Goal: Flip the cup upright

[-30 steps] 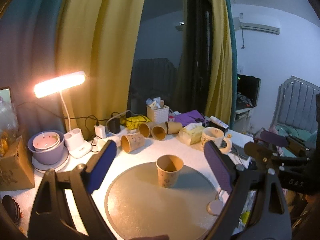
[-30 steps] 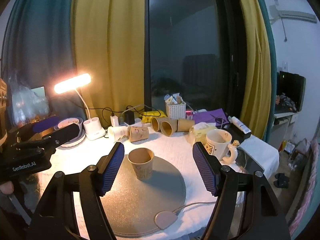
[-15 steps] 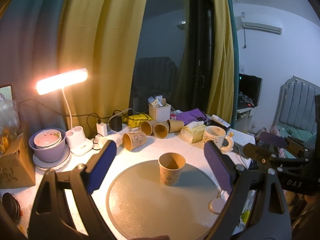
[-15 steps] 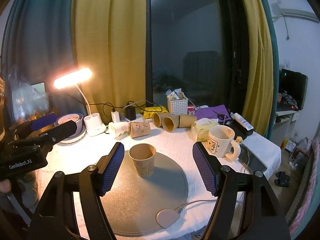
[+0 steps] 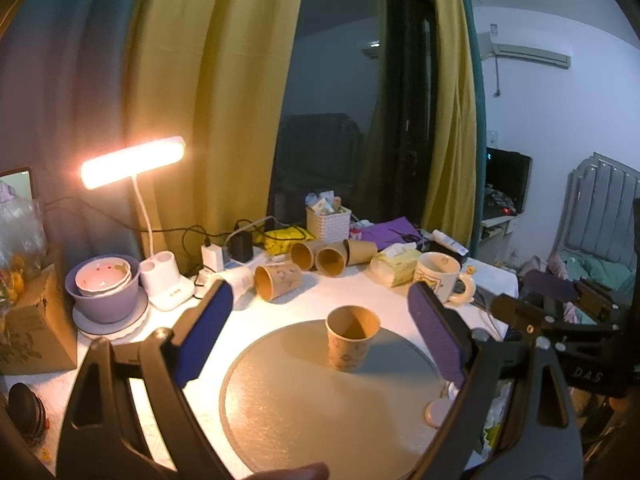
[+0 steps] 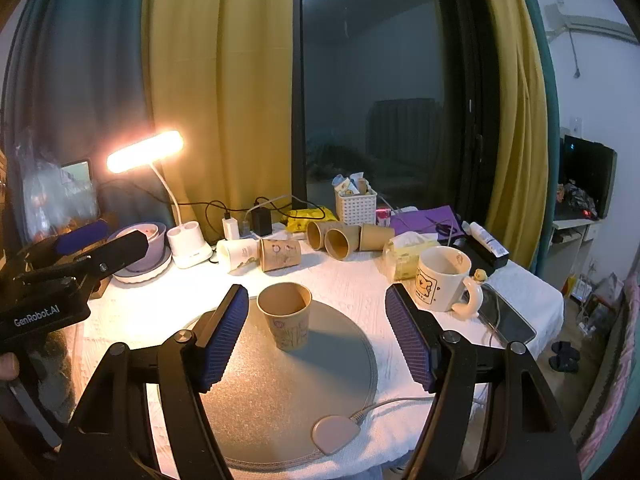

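Black grippers, ribbed blue pads

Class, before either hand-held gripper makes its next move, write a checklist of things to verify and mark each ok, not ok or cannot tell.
1. Paper cup on the round mat stands upright, mouth up: ok.
2. Left hand-held gripper open, holding nothing: ok.
3. Right hand-held gripper open, holding nothing: ok.
4. Cup clear of both grippers' pads: ok.
5. Cups at the back upright: not ok, they lie on their sides.
6. Cup is empty inside: cannot tell, its bottom is in shadow.
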